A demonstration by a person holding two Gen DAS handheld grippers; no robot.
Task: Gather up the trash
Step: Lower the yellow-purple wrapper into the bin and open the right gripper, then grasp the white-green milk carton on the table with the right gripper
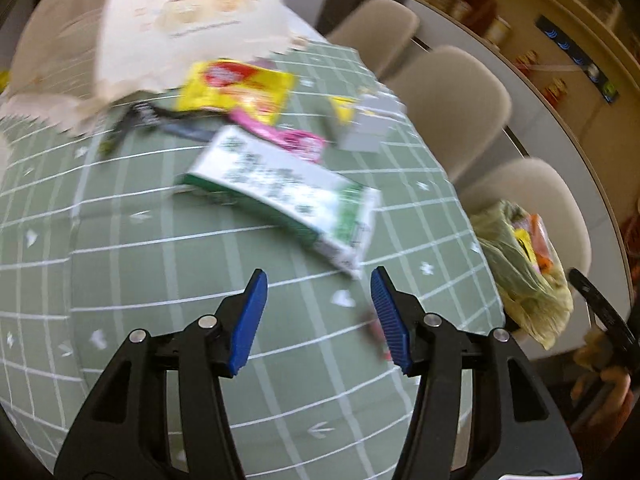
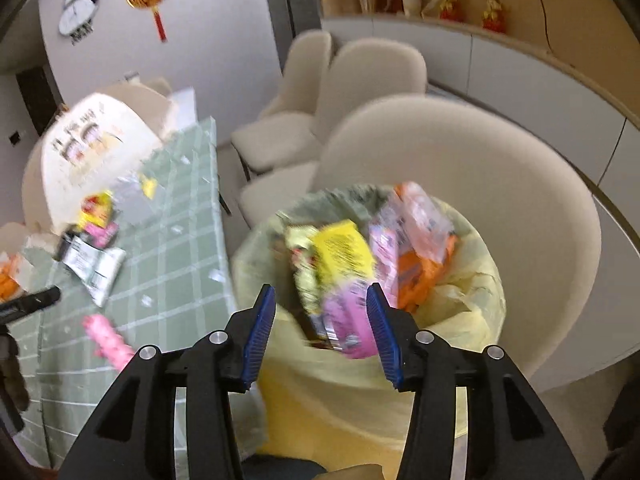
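left gripper [image 1: 319, 312]: jaws apart, empty; carton [image 1: 280, 194] just ahead, long axis slanting toward table's right edge
right gripper [image 2: 321, 330]: jaws apart, empty, over bin [image 2: 472, 288]

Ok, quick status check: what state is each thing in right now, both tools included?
left tool: open, empty, over the table
right tool: open, empty, over the bin
trash bin: bag-lined, nearly full of wrappers
green-and-white carton: lying flat on the tablecloth
yellow wrapper: lying flat on the table
pink wrapper: uncollected, near table edge
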